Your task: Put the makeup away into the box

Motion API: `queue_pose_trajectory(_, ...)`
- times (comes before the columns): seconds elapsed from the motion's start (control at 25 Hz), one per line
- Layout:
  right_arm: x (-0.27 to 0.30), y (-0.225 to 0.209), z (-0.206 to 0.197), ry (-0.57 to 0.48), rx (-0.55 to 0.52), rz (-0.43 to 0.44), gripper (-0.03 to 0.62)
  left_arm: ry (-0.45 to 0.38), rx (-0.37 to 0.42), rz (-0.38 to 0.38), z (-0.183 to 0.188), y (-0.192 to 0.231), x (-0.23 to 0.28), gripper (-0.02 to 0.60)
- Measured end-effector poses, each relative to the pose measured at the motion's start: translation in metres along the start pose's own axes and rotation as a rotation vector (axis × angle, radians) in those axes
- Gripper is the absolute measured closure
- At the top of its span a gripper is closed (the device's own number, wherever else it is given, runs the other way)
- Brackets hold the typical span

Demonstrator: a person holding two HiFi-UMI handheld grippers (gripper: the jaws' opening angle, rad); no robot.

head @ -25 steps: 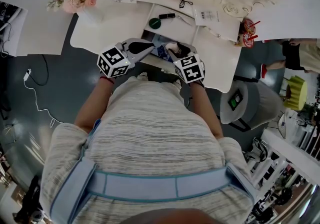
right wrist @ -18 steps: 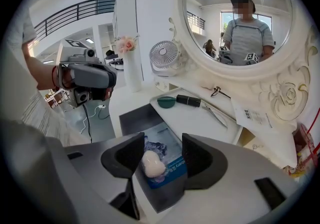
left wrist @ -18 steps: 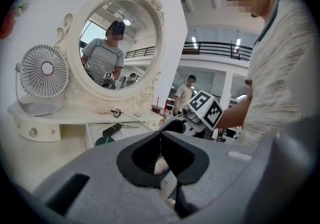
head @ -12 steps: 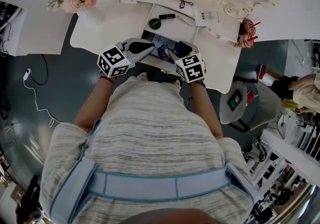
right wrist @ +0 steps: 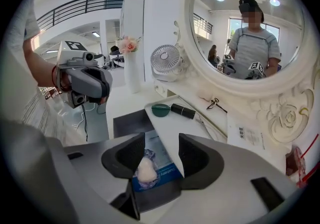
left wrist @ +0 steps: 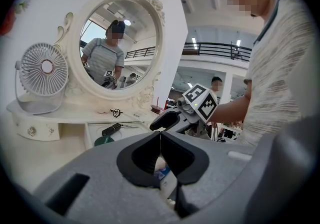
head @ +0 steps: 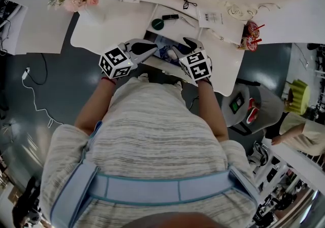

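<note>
The right tool (right wrist: 161, 143) stands wide open, its two jaws well apart and pressing on nothing. Through the gap its own view looks down into the box (right wrist: 157, 195). There a blue packet (right wrist: 165, 168) lies flat, with a white puff in clear wrap (right wrist: 145, 169) on top of it. The puff sits at about 7 o'clock from the middle of the gap, close beside the left jaw, though I cannot tell if it touches the pad.

The left tool (left wrist: 160, 138) is fully closed, its jaw tips meeting in a thin line with nothing caught between them.

In the head view the box is between the two tools, with the left tool at its 9 o'clock and the right tool at its 3 o'clock.

Beyond the right tool's jaws, at 12 o'clock, a green compact (right wrist: 161, 110) and a black lipstick tube (right wrist: 183, 112) lie side by side, apart from the box. They rest on a white ledge (right wrist: 172, 130) of the surface (head: 117, 24).
</note>
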State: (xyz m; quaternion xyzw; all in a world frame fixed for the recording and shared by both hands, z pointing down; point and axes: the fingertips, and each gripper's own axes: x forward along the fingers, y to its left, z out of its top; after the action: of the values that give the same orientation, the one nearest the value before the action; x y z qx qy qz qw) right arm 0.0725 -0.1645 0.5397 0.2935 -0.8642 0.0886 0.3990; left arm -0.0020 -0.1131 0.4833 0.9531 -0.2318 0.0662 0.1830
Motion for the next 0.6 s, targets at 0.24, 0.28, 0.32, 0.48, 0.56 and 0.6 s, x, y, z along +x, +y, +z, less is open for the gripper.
queue_pose_trajectory(0.24, 0.011, -0.012, 0.021, 0.011, -0.112, -0.009, 0.407, -0.003, -0.007, 0.005, -0.003, 0.001, -0.001, 0.566)
queue_pose_trajectory(0.28, 0.013, -0.013, 0.025, 0.014, -0.121, -0.006, 0.41, -0.003, -0.009, 0.006, -0.003, 0.001, -0.001, 0.566)
queue_pose_trajectory(0.32, 0.015, -0.014, 0.028, 0.016, -0.132, -0.003, 0.413, -0.004, -0.01, 0.007, -0.003, 0.002, -0.002, 0.566)
queue_pose_trajectory(0.48, 0.027, -0.021, 0.039, 0.038, -0.236, 0.002, 0.416, -0.006, -0.013, 0.012, -0.004, 0.003, -0.003, 0.566)
queue_pose_trajectory(0.56, 0.033, -0.024, 0.042, 0.058, -0.29, 0.005, 0.417, -0.006, -0.016, 0.015, -0.004, 0.005, -0.004, 0.566)
queue_pose_trajectory(0.6, 0.037, -0.025, 0.044, 0.065, -0.312, 0.007, 0.419, -0.006, -0.018, 0.016, -0.005, 0.005, -0.005, 0.566)
